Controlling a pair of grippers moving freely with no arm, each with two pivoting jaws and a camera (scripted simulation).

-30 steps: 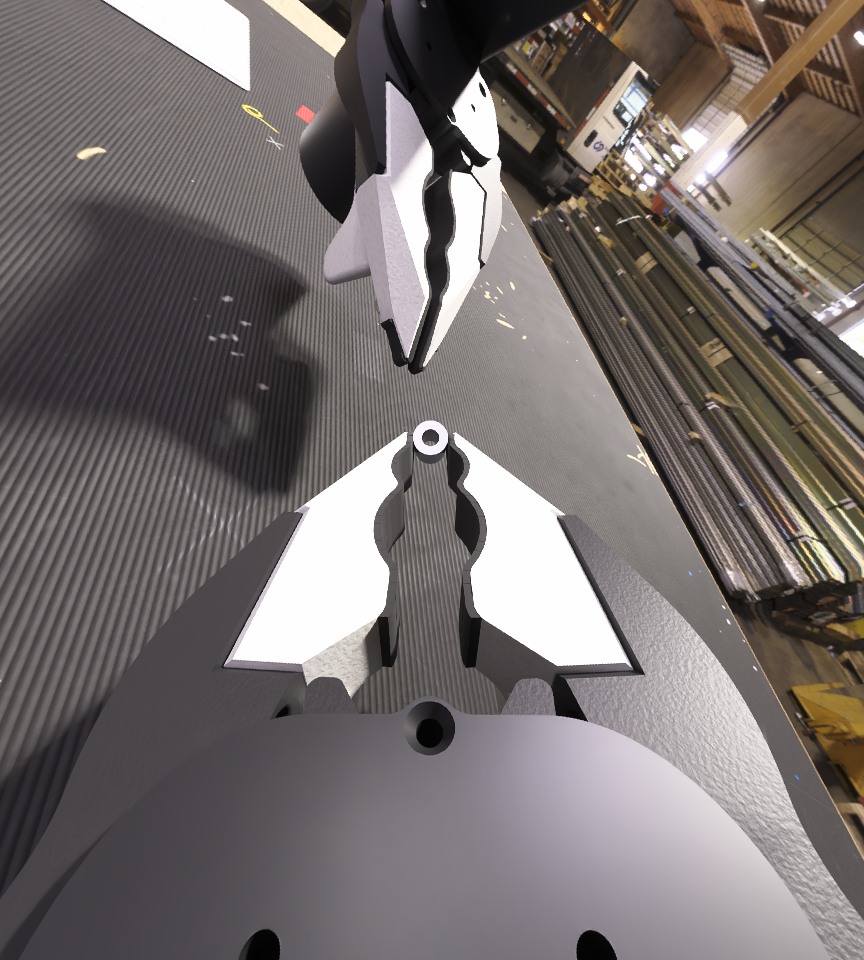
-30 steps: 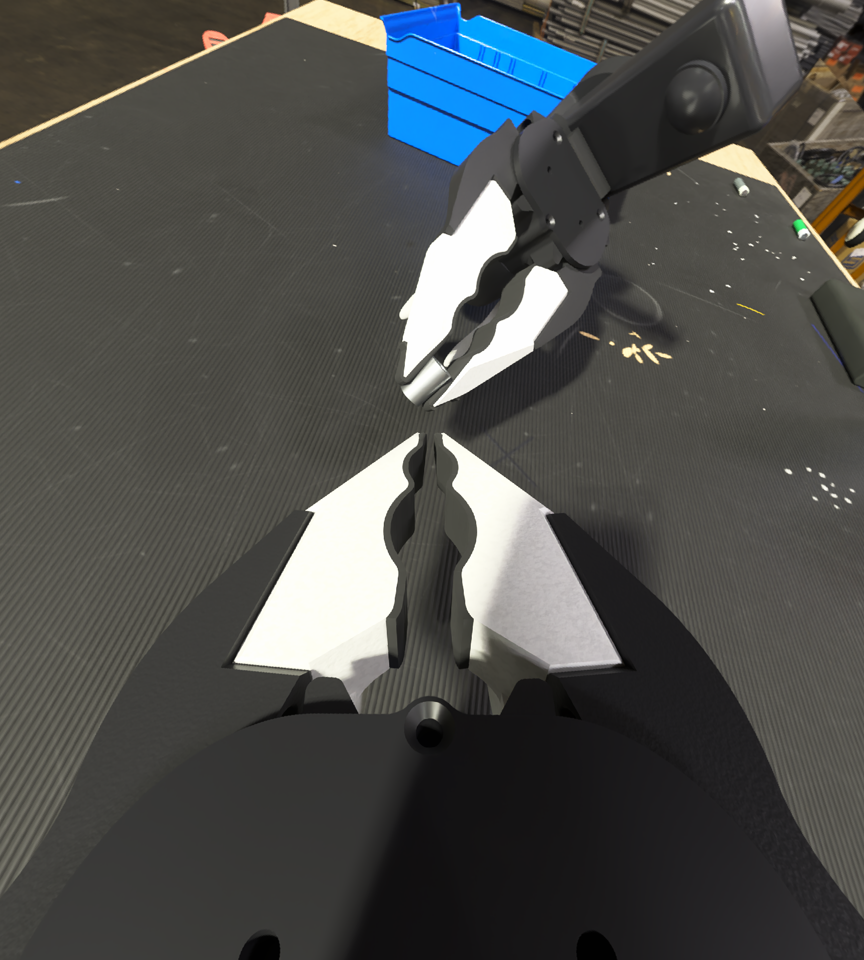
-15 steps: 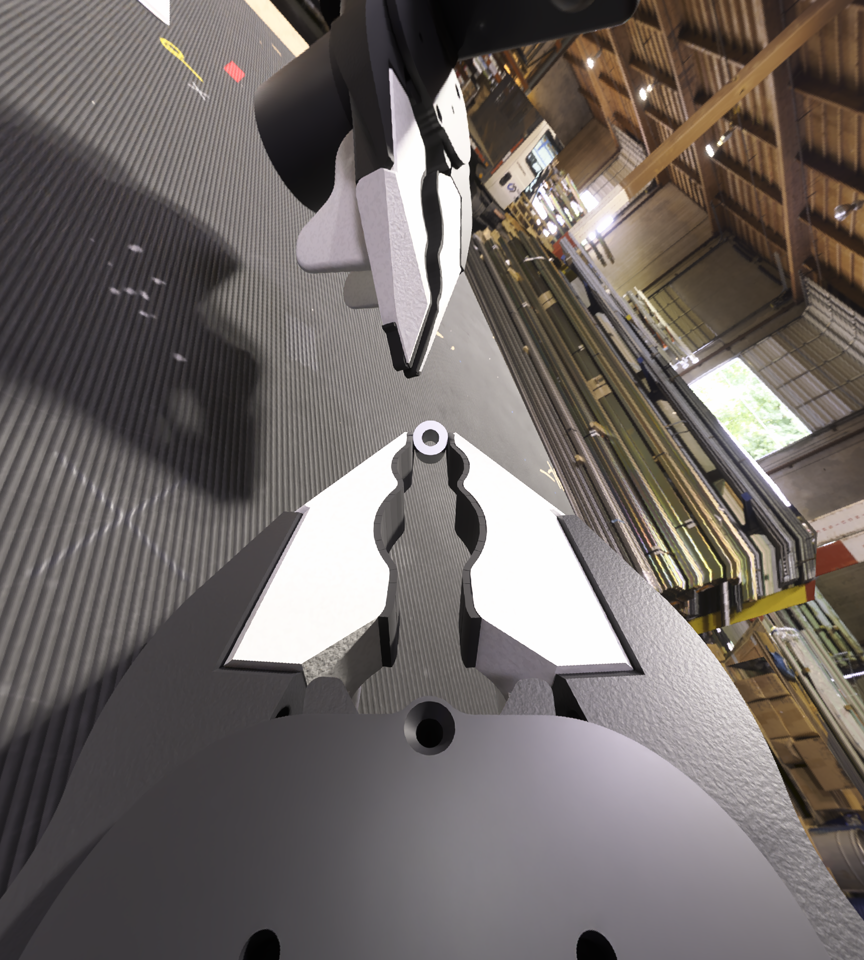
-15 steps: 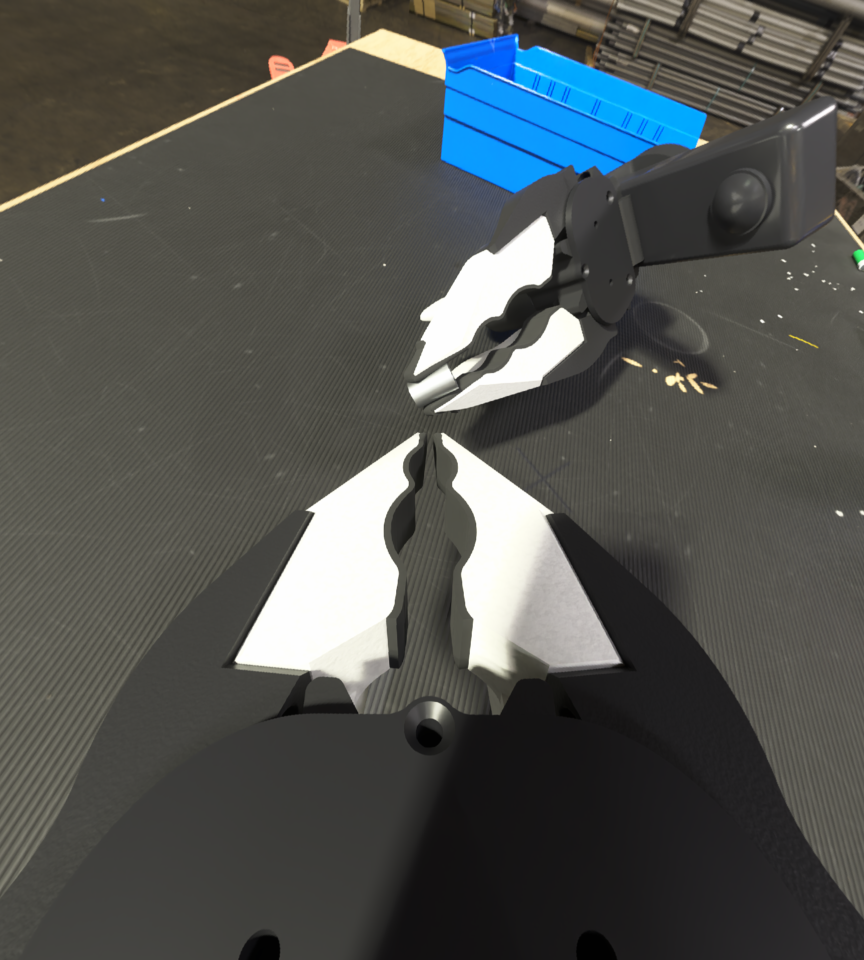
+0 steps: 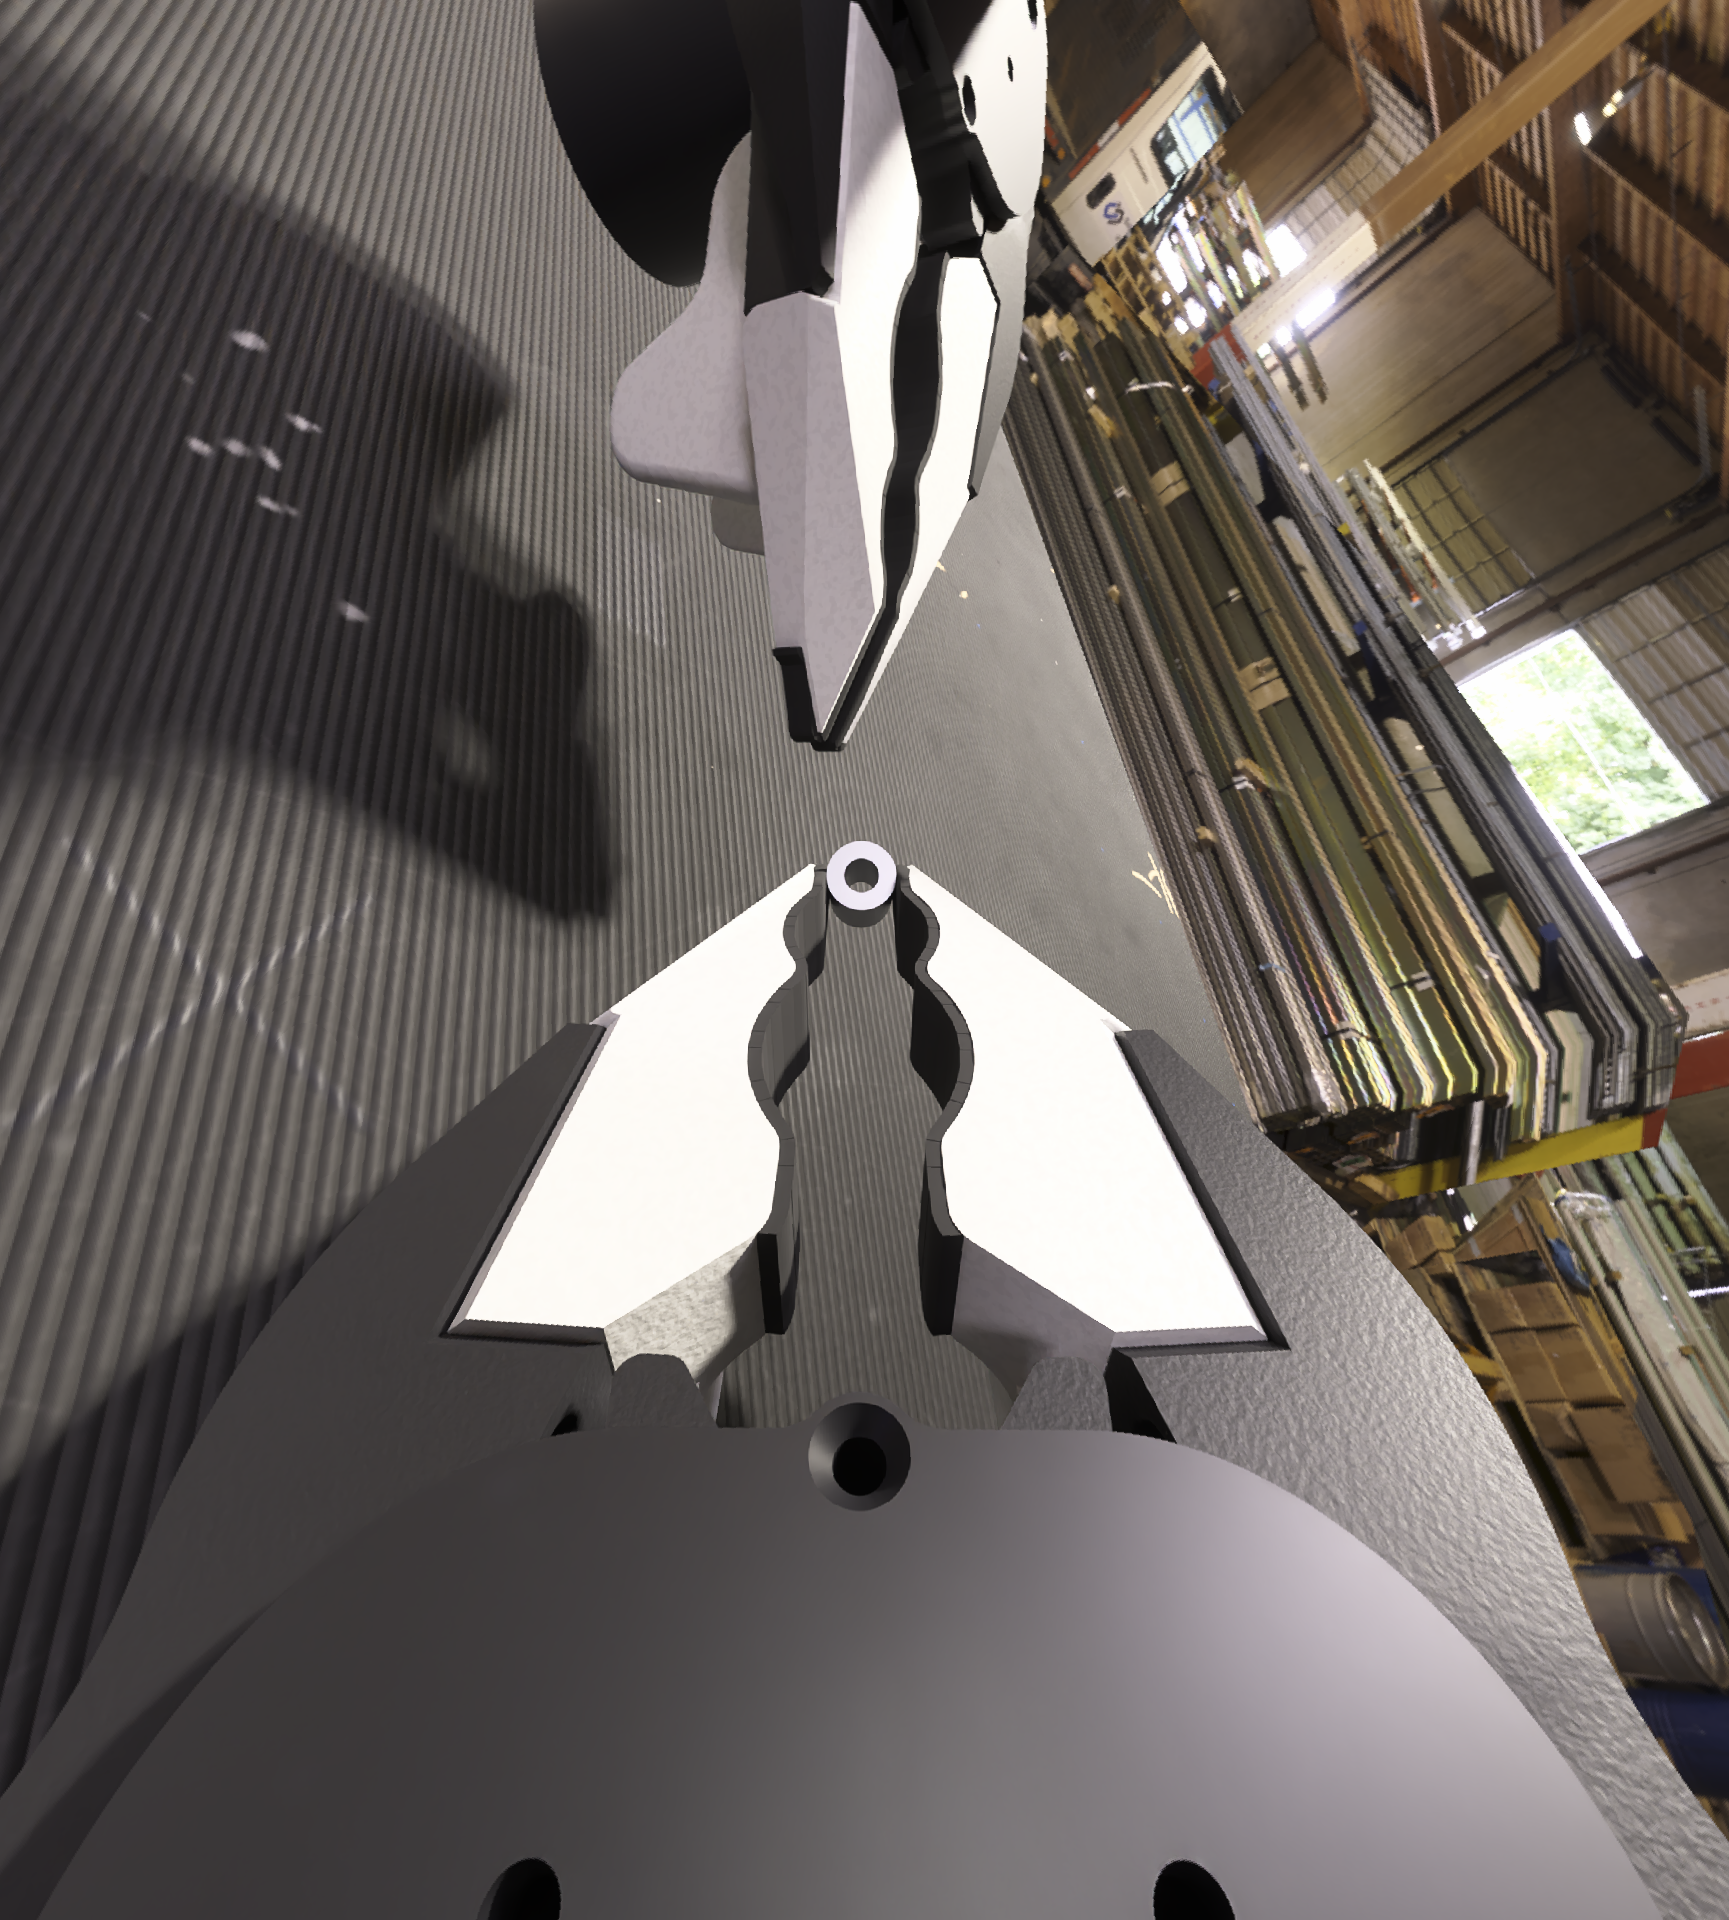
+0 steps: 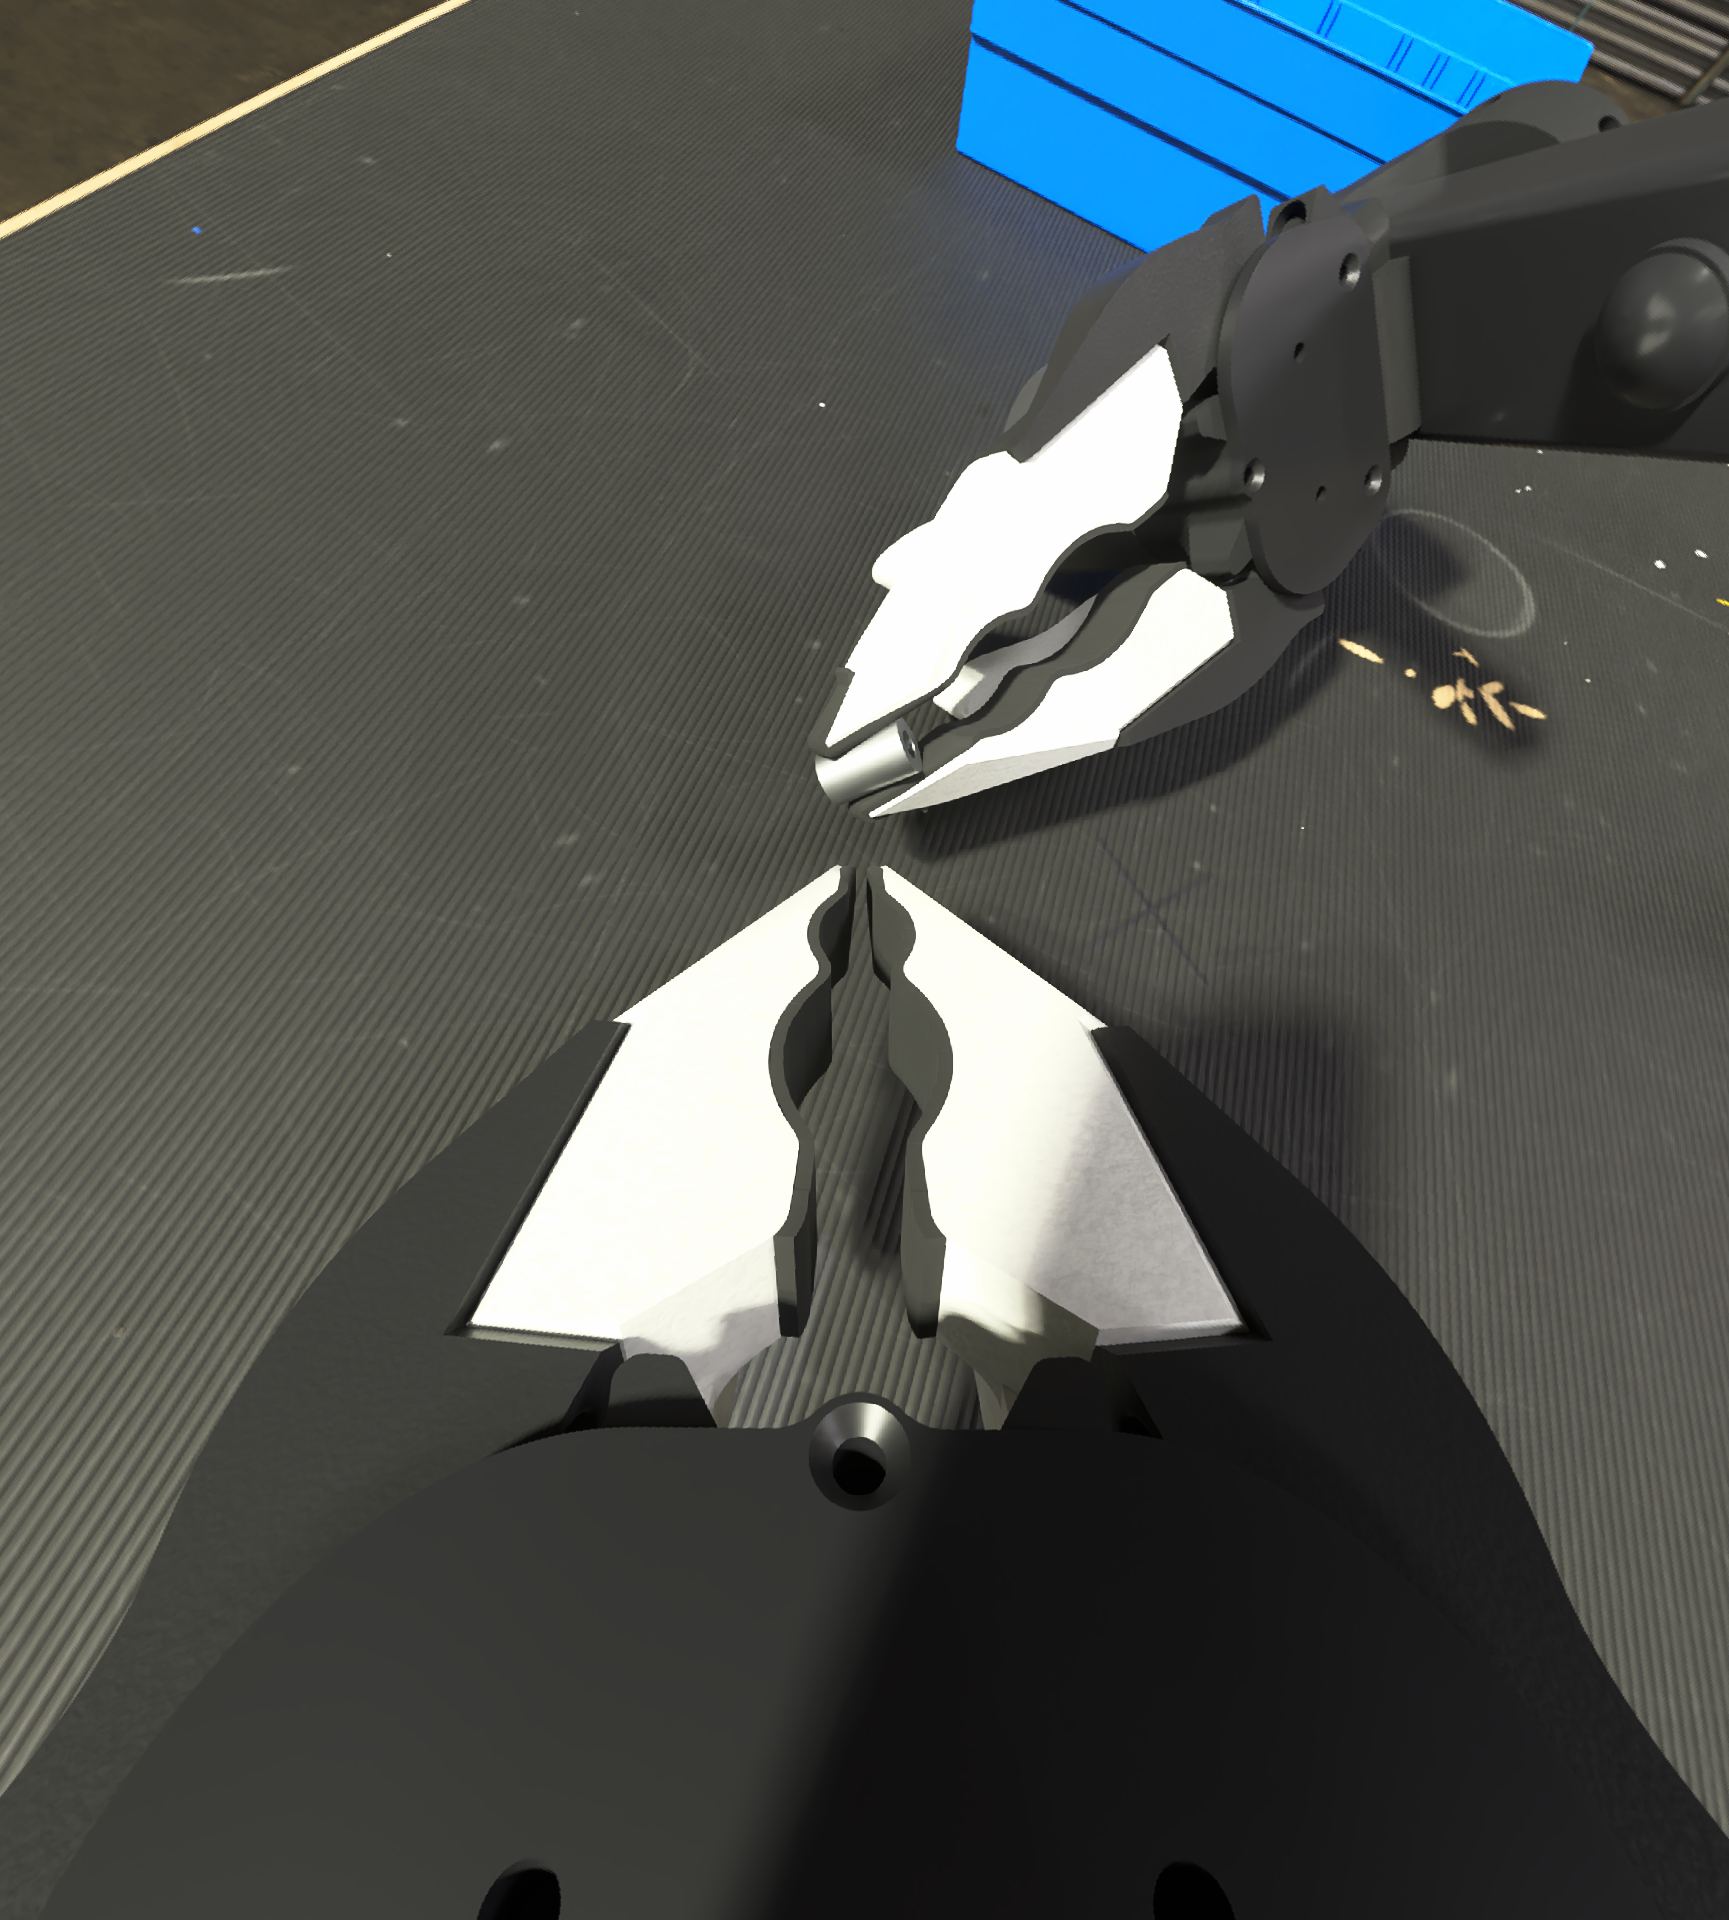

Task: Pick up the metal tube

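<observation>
Since the earlier frame, left claw [image 5: 861, 896] has tilted upward, gripping the metal tube [image 5: 861, 879] above the worktop [image 6: 424, 623]. Right claw [image 6: 861, 875] is closed, empty. Lift step; next, hold firm.

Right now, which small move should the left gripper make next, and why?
Probably lift slowly. The left gripper is shut on the metal tube at the very tips, low over the black mat; the right gripper is shut, empty, nearby.

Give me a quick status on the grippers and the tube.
Left gripper shut on metal tube, lifted off mat. Right gripper shut, empty. Nothing in the way.
</observation>
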